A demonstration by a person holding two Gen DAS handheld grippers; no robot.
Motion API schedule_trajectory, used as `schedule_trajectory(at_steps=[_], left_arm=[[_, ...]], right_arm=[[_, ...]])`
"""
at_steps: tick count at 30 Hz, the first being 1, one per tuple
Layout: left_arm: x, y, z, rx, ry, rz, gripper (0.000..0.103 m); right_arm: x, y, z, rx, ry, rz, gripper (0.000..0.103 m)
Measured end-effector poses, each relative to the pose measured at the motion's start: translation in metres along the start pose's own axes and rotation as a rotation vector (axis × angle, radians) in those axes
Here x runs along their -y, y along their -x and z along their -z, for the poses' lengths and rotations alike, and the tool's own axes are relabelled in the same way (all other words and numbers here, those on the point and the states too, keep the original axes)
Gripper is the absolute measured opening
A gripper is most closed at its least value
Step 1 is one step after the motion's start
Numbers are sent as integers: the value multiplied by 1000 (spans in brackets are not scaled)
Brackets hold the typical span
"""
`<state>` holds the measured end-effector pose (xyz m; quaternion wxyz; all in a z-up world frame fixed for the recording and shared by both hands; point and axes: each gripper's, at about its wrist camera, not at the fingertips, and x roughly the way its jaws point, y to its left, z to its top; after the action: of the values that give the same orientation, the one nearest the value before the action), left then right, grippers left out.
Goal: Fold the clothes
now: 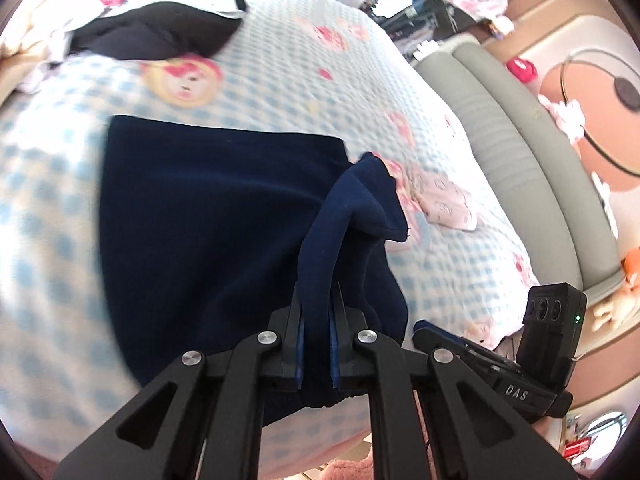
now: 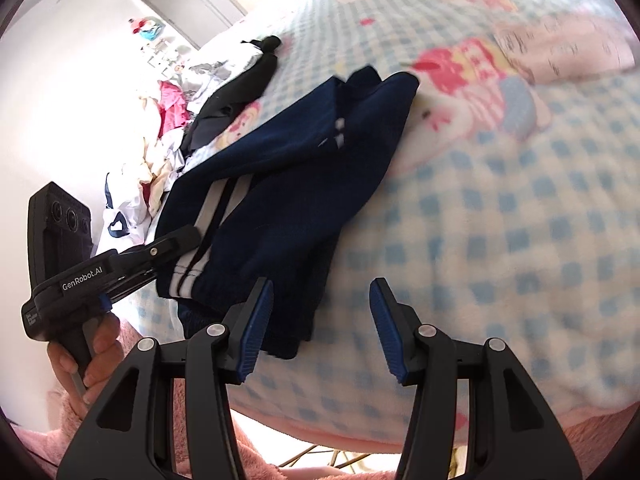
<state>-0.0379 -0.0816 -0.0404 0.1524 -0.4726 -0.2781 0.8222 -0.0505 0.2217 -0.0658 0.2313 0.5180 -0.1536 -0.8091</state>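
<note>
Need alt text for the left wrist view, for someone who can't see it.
The left gripper is shut on a bunched fold of navy garment, lifting it off a blue-checked cartoon bedspread. A dark clothes pile lies beyond.

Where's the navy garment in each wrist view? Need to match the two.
Left wrist: navy garment fills the centre; a bunched fold runs down between the left gripper's shut fingers.
Right wrist: it lies centre-left, white side stripes showing; the right gripper is open just beside its near edge.
Shared landmark: the black garment beyond it on the blue-checked blanket.
</note>
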Motion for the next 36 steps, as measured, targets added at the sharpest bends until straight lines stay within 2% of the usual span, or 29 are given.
schedule_trajectory(at_steps=[2, 4, 7, 10, 13, 16, 19, 21, 22, 24, 26, 27, 28, 29, 32, 34, 35, 36], left_arm=[[-7, -6, -2, 12, 35, -19, 9], [-16, 2, 14, 13, 79, -31, 9], [-42, 13, 19, 2, 113, -33, 9], [-40, 5, 18, -58, 86, -20, 9], [-30, -1, 25, -64, 39, -76, 9], [-29, 4, 29, -32, 36, -72, 9], [-31, 10, 32, 0, 37, -70, 9], [-42, 1, 32, -32, 55, -108, 10], [-47, -3, 34, -55, 71, -122, 14], [-50, -3, 37, -71, 81, -119, 15], [-44, 4, 36, -40, 56, -99, 31], [-41, 7, 36, -25, 44, -89, 36], [-38, 10, 36, -13, 32, -83, 44], [-37, 6, 35, -27, 26, -101, 50], [-49, -8, 35, -71, 90, -161, 50], [-52, -7, 37, -48, 116, -148, 50], [-51, -8, 38, -47, 110, -152, 50], [-49, -9, 38, -49, 100, -160, 48]], right_arm=[[-6, -2, -3, -3, 18, -7, 52], [-13, -9, -5, -24, 31, -17, 52], [-24, -18, -3, -43, 58, -29, 52], [-36, -26, 0, -59, 83, -44, 52], [-41, -28, -1, -44, 86, -48, 52], [-47, -28, -6, -36, 88, -60, 52], [-54, -35, -8, -51, 126, -20, 53], [-51, -51, -3, -98, 156, 65, 53], [-49, -60, 0, -123, 166, 109, 53], [-40, -60, 5, -125, 122, 95, 53], [-32, -61, 10, -125, 80, 81, 53], [-33, -56, 10, -109, 75, 70, 53], [-34, -50, 8, -88, 87, 62, 53], [-36, -46, 7, -69, 97, 54, 53], [-34, -55, 2, -91, 84, 37, 60], [-31, -67, 1, -120, 65, 26, 60], [-30, -75, 2, -140, 54, 21, 59], [-33, -76, 5, -136, 64, 25, 48]])
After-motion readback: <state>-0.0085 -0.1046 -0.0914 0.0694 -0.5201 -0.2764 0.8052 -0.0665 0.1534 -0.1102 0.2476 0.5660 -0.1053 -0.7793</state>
